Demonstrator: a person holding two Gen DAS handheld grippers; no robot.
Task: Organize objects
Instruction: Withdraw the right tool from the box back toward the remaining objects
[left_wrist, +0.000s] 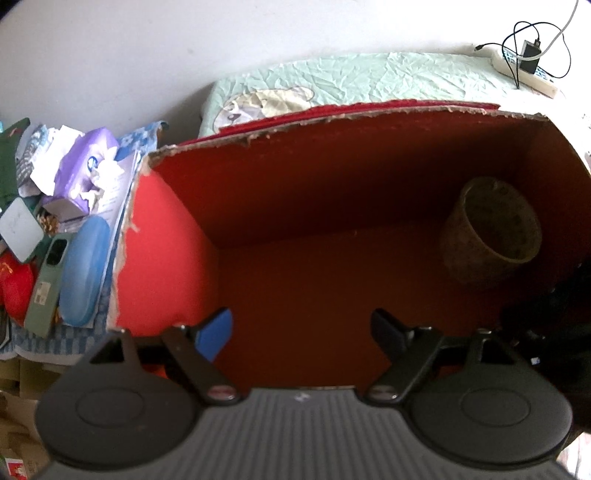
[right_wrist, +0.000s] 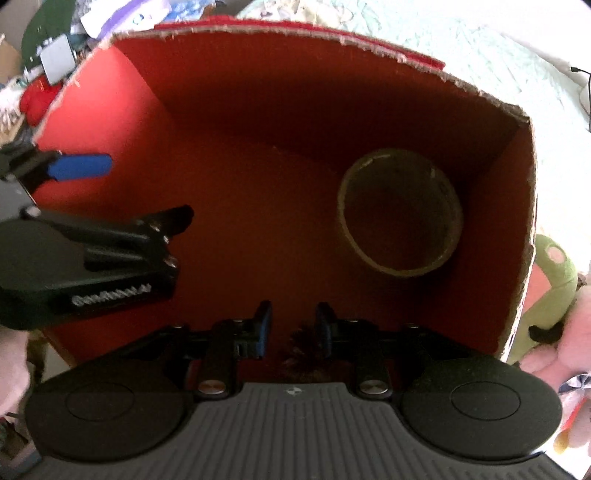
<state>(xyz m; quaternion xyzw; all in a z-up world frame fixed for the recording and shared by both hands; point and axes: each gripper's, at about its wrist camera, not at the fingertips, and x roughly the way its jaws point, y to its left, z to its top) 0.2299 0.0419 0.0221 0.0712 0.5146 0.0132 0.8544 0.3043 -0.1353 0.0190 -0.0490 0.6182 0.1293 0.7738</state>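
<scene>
Red cardboard is filling both wrist views as a torn-edged box (left_wrist: 332, 114) is sitting open on a bed covered with a crumpled mint-green sheet (left_wrist: 351, 77). A patterned cup (left_wrist: 491, 229) is standing upright on the box floor, toward 3 o'clock in the left wrist view and close to the right-hand wall.

The left gripper (left_wrist: 301, 332) is hanging over the box with its jaws spread wide, nothing lying between them. The right gripper (right_wrist: 293, 321) is pointing steeply down into the box at 6 o'clock in its own view, with its jaws standing a little apart. A dark bristly object (right_wrist: 301, 347) is showing low between them, a gap showing between it and the left pad. It is too dim to say what the object is.

Outside the box, at 9 o'clock in the left wrist view, a blue oval case (left_wrist: 83, 269) is lying beside a green phone (left_wrist: 46, 288), with a purple tissue pack (left_wrist: 85, 166) behind them at 10 o'clock. A white power strip (left_wrist: 524, 70) with cables is resting on the sheet at 1 o'clock. A green plush toy (right_wrist: 554, 280) is leaning just outside the box wall at 3 o'clock in the right wrist view.
</scene>
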